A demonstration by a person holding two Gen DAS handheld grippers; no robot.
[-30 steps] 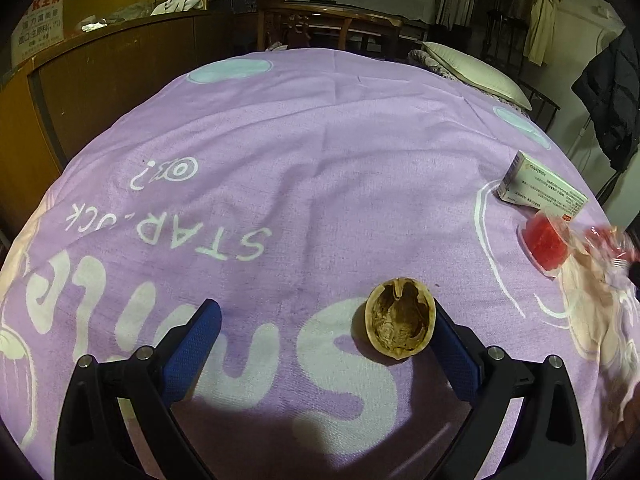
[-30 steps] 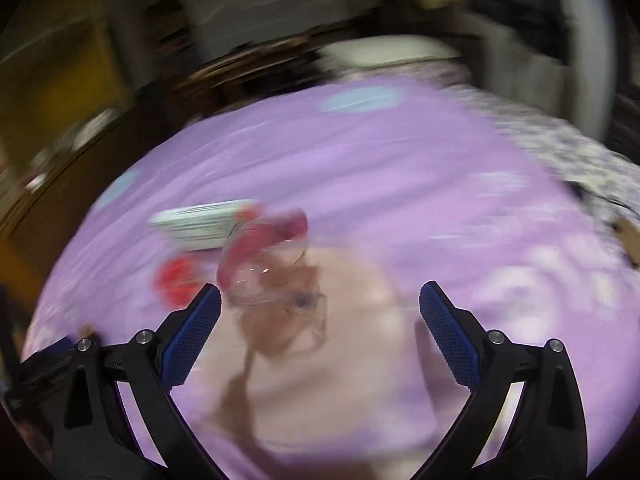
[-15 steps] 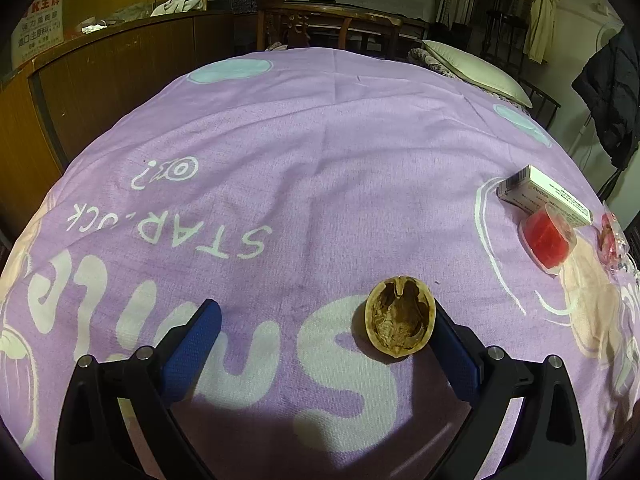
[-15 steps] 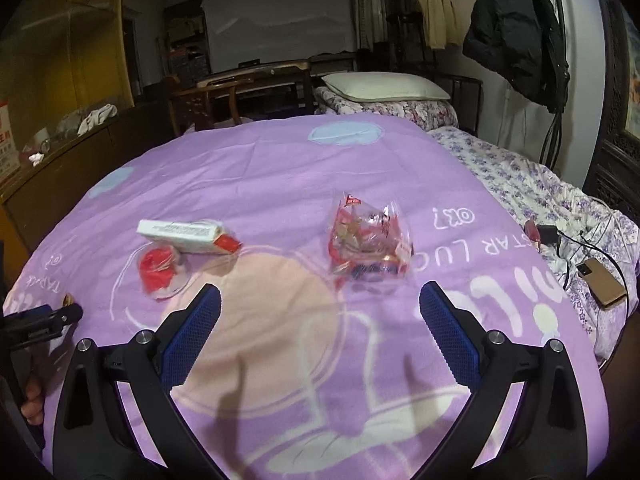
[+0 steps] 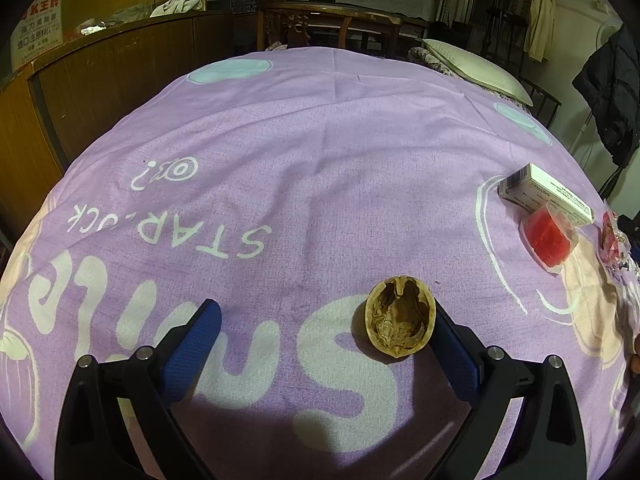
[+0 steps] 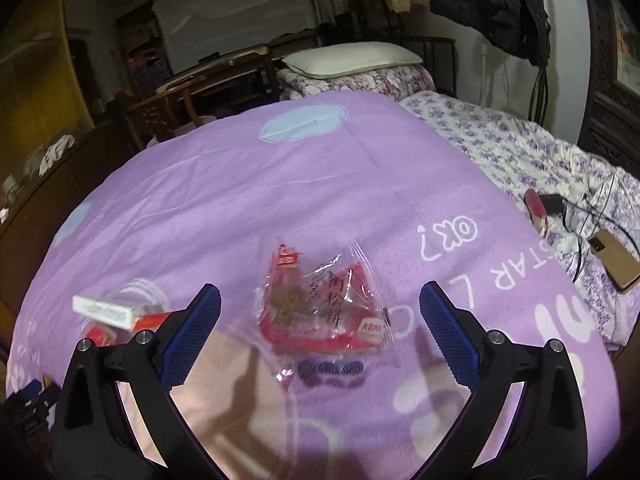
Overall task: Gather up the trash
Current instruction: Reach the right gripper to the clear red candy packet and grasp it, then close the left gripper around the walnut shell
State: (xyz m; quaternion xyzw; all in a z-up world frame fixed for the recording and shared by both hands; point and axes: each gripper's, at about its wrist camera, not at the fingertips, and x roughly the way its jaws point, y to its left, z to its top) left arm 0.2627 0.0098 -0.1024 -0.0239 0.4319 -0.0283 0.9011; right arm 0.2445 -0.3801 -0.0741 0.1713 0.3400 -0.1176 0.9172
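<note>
Right wrist: wrapper between fingers; box, phone aside.

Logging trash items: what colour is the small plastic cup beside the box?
Red plastic cup, clearest in the left wrist view.

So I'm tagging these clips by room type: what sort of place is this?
Most likely a lived-in bedroom. The trash lies on a purple bedsheet spread over a bed, a pillow sits at its head, and a dark jacket hangs on the wall behind it.
</note>
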